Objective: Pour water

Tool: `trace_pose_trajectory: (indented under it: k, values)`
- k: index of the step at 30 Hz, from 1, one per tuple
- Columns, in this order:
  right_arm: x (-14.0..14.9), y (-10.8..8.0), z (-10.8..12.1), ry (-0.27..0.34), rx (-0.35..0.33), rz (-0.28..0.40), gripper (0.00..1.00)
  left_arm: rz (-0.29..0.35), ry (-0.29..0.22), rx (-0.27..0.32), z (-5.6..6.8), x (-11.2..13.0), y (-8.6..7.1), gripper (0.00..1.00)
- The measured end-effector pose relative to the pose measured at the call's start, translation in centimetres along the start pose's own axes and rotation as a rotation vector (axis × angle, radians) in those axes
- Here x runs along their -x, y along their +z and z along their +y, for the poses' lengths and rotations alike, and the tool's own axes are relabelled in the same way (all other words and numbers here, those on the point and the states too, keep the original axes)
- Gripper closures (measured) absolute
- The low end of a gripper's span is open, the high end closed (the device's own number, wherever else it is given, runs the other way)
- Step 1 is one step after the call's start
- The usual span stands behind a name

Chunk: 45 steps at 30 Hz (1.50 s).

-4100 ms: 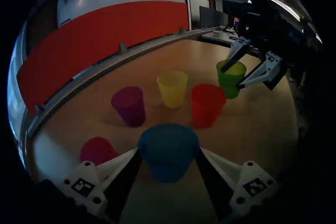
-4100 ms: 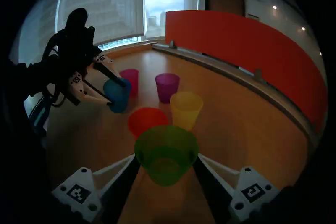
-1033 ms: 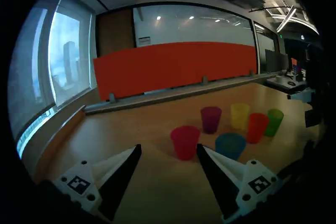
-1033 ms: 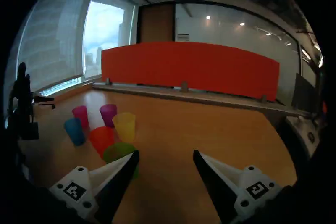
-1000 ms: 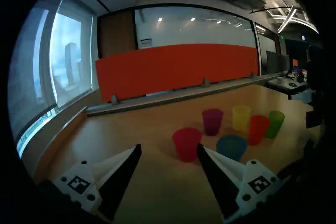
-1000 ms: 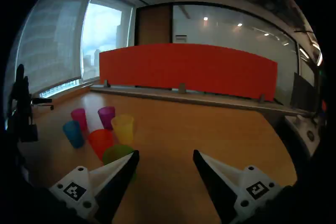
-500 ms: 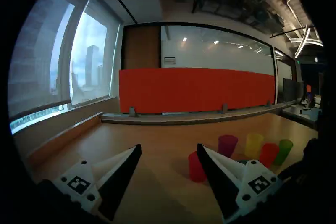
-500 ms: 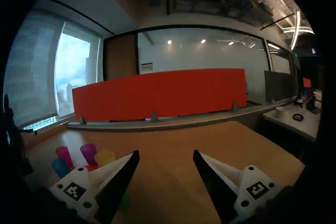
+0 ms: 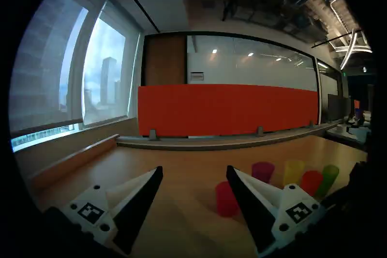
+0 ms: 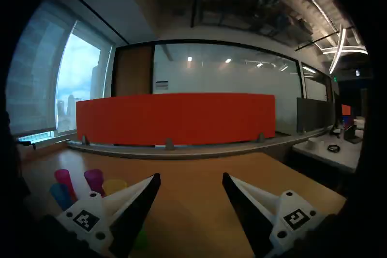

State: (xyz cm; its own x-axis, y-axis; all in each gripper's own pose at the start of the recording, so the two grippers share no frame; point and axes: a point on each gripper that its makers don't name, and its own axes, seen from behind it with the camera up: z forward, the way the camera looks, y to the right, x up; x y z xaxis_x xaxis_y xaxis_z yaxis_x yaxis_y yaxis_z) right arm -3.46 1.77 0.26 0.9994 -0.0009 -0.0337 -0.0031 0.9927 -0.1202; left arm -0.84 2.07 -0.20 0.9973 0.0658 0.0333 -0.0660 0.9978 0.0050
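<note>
Both claws have been raised back from the cups. The left claw (image 9: 193,168) and right claw (image 10: 190,174) are released and empty. The pink translucent plastic cup (image 9: 226,199) is clustered with others, well short of the wooden table's (image 9: 184,159) far edge. Crowded cups could be toppled by a hasty re-approach.

Translucent plastic cups (image 9: 292,171) stand on a smooth wooden table (image 9: 188,171).

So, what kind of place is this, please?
Probably an office: a long wooden table with an orange divider, a glass-walled room behind it, and a white desk at the right.
</note>
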Motion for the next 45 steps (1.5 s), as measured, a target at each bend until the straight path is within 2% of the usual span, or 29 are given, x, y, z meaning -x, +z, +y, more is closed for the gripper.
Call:
trace_pose_trajectory:
  k: [6, 12, 17, 33, 45]
  values:
    - [0.2, 0.1, 0.1, -0.021, 0.018, -0.008, 0.01, 0.042, 0.022, -0.031, -0.2, 0.1, 0.2, 0.02]
    - [0.0, -0.1, 0.4, -0.045, 0.032, -0.006, 0.01, 0.043, 0.008, -0.017, 0.0, 2.0, 0.7, 0.02]
    - [0.0, -0.2, 0.5, -0.058, 0.045, -0.006, 0.01, 0.038, 0.005, -0.024, -0.3, 3.1, 0.9, 0.02]
    - [0.9, 0.5, 0.7, -0.001, 0.049, -0.040, 0.01, 0.050, 0.022, -0.021, -0.9, 4.5, 0.4, 0.02]
    - [1.0, 0.5, 1.2, -0.011, 0.060, -0.047, 0.01, 0.038, -0.012, -0.022, -1.2, 5.2, 0.4, 0.02]
